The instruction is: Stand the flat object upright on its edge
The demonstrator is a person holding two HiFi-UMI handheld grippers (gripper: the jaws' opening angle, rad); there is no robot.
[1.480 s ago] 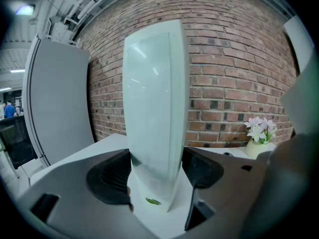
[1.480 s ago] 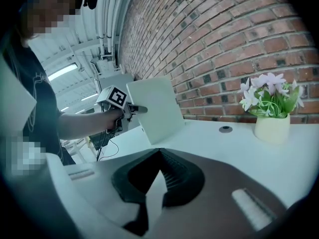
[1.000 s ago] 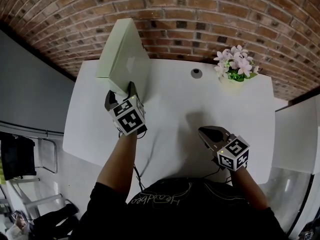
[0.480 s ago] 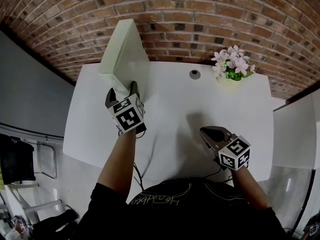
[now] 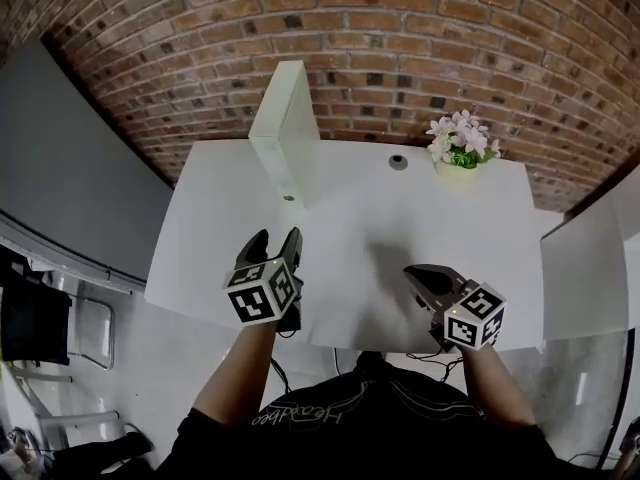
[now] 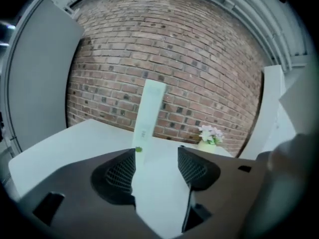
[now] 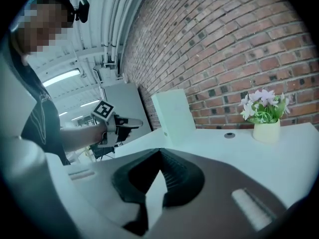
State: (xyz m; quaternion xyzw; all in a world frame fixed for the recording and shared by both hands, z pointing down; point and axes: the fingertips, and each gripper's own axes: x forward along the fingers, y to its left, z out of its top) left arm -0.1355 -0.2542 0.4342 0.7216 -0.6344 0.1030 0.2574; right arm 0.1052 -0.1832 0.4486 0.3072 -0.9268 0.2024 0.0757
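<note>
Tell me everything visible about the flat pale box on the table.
The flat box is pale green-white, smooth like cardboard, with a small green dot near its lower edge. It stands upright on one narrow edge at the white table's back left, before the brick wall. Only the table touches it.

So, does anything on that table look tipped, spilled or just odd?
Nothing looks spilled or damaged. The only unusual sight is the pale green flat box, balanced upright on its narrow edge at the back left of the white table, near the brick wall. The flower pot stands upright.
</note>
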